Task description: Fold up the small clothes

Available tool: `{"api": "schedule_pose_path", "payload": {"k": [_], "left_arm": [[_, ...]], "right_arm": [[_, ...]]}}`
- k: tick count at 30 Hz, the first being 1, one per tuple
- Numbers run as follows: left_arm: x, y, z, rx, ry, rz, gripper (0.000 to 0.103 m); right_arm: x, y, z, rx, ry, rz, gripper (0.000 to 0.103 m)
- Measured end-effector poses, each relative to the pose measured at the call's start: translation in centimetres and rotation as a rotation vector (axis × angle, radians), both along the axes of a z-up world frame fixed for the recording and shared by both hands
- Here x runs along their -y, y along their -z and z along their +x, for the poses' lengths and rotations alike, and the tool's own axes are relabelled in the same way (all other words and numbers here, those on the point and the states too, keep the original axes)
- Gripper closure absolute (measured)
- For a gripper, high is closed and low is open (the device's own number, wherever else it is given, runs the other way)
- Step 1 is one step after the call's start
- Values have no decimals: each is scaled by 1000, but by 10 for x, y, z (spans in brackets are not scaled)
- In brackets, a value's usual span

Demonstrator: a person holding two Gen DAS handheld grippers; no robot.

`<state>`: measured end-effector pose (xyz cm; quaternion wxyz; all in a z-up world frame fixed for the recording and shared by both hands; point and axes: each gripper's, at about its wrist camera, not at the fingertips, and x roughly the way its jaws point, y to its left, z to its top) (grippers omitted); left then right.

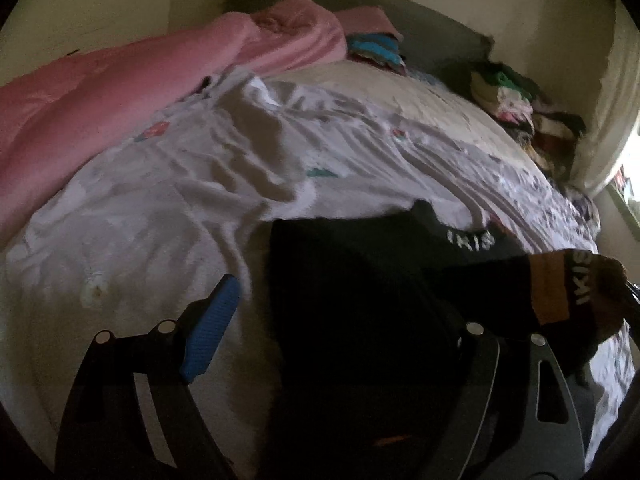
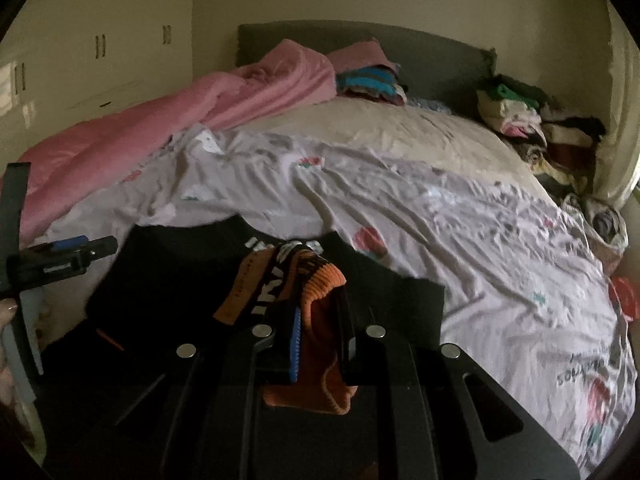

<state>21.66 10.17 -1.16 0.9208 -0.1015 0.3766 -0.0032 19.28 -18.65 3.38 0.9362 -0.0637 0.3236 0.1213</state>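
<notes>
Left view: left claw (image 1: 344, 344) gapes wide over the black top (image 1: 360, 320) lying on the bed (image 1: 160, 208), gripping nothing.
Right view: right claw (image 2: 318, 344) clamps the orange cuff (image 2: 320, 292), sleeve lifted across the body.
Tip: lay the sleeve flat, square to the hem, before releasing.

Open rumpled sheet (image 2: 420, 216) lies far and right of the black garment (image 2: 168, 280); pink blanket (image 2: 120, 136) blocks left, clothes pile (image 2: 532, 132) far right.
</notes>
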Motion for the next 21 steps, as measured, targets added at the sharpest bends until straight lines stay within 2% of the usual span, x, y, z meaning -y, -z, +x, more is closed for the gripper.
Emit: {"api": "schedule_pose_path", "payload": {"k": [3,7,10,13,21], "left_arm": [[17,2,-2,-2,58,29,26],[29,5,-4,-8,121,15,26],[34,13,-3,-34,125,40,30],[31,14,-3,-38,133,8,31],[42,10,-7,-15,188,-8,31]], "right_arm": [[9,11,-2,-20,32,0,90],[18,26,-3,-50,64,-5,90],[22,35,-3,-66,84,-3,90],[25,39,-2,-73,99,3,90],[28,48,1,-97,145,-23,89]]}}
